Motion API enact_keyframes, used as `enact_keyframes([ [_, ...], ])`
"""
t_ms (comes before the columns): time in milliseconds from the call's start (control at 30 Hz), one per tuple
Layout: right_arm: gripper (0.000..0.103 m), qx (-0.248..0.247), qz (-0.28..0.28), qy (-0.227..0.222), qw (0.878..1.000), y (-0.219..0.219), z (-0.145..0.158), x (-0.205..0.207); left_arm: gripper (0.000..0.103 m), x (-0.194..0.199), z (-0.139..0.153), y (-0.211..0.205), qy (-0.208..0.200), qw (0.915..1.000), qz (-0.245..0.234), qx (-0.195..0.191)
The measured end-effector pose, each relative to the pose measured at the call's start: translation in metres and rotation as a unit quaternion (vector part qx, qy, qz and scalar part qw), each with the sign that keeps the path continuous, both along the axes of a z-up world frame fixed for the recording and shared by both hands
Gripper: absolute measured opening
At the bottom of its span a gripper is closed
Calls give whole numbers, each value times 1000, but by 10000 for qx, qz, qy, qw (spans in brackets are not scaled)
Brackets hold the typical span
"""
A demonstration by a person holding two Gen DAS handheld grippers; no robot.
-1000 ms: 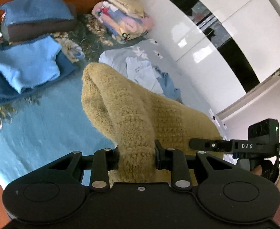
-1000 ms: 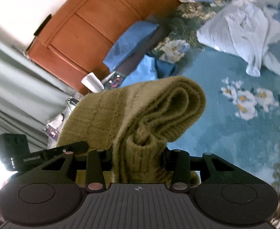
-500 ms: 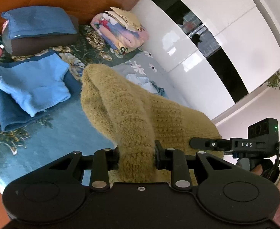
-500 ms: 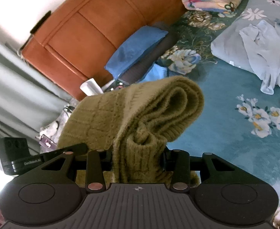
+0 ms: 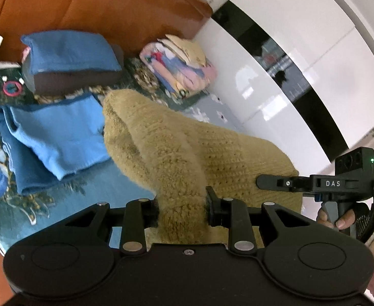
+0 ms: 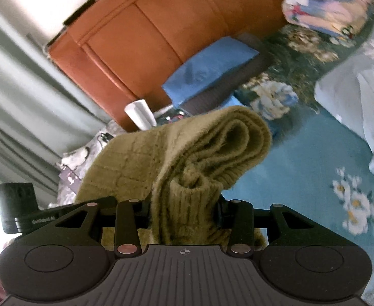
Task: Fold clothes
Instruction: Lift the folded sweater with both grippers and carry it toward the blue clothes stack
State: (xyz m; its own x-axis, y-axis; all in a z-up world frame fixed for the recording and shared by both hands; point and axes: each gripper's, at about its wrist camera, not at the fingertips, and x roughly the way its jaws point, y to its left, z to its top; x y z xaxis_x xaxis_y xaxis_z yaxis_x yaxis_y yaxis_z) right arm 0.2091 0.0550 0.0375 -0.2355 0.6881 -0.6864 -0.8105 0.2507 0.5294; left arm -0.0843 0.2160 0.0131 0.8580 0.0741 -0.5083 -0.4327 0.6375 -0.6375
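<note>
The left claw (image 5: 181, 210) was clamped tight on a bunched edge of the mustard knit sweater (image 5: 176, 150), and the right claw (image 6: 184, 214) pinched the ribbed fold of the same garment. The sweater hung lifted between them above the teal floral bed (image 6: 301, 158). A folded blue garment (image 5: 56, 132) lay on the bed behind, near the orange headboard (image 6: 146, 33).

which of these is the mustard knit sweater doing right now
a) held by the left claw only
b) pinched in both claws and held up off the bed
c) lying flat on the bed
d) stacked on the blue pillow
b: the mustard knit sweater is bunched between the fingers of the left claw and of the right claw, hanging above the teal bedspread.
</note>
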Motion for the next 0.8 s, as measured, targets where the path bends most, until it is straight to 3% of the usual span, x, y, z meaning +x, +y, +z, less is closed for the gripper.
enact_keyframes([
  [200,38,42,460,-37,9989,19,1,17,27,11,7,-6,135,9996,244,99],
  [433,38,-155,670,94,9976,50,-17,28,27,18,-5,12,331,9988,364,-37],
  [633,38,-545,687,123,9961,95,-44,38,27,28,-35,57,485,9977,304,-366],
  [800,38,-932,702,69,9931,159,-61,48,27,41,-63,116,580,9965,204,-564],
])
